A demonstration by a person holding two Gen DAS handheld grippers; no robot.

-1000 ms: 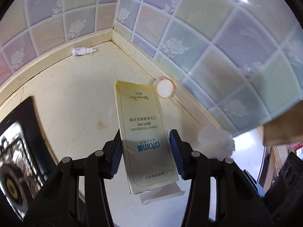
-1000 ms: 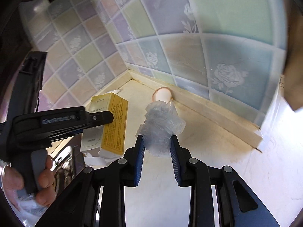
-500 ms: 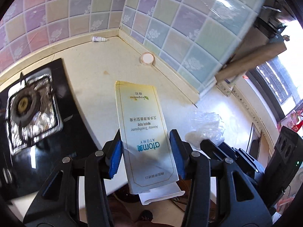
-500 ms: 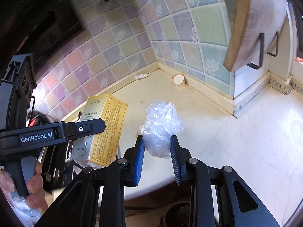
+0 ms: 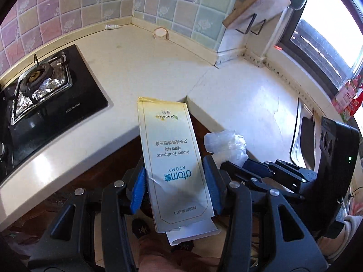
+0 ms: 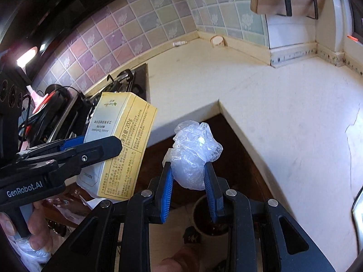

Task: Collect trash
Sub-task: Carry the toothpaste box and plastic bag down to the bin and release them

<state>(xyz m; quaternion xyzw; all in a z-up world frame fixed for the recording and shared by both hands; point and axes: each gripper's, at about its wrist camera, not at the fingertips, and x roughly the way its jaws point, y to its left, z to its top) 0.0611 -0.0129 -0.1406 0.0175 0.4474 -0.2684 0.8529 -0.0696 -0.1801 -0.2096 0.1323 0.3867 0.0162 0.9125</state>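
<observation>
L-shaped cream countertop [image 5: 158, 63] ran along the tiled wall. Black gas hob [image 5: 56, 86] was set into its left part. Small white bottle [image 5: 112, 26] and round lid-like disc [image 5: 160, 32] lay near the back corner.

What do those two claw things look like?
Both are black with blue pads. The left claw has silver screws and white GenRobot.AI lettering on its side. The right claw matches it; its boxy black body shows a tiny green light.

Downward wrist views, shared counter [image 5: 172, 68] corner
</observation>
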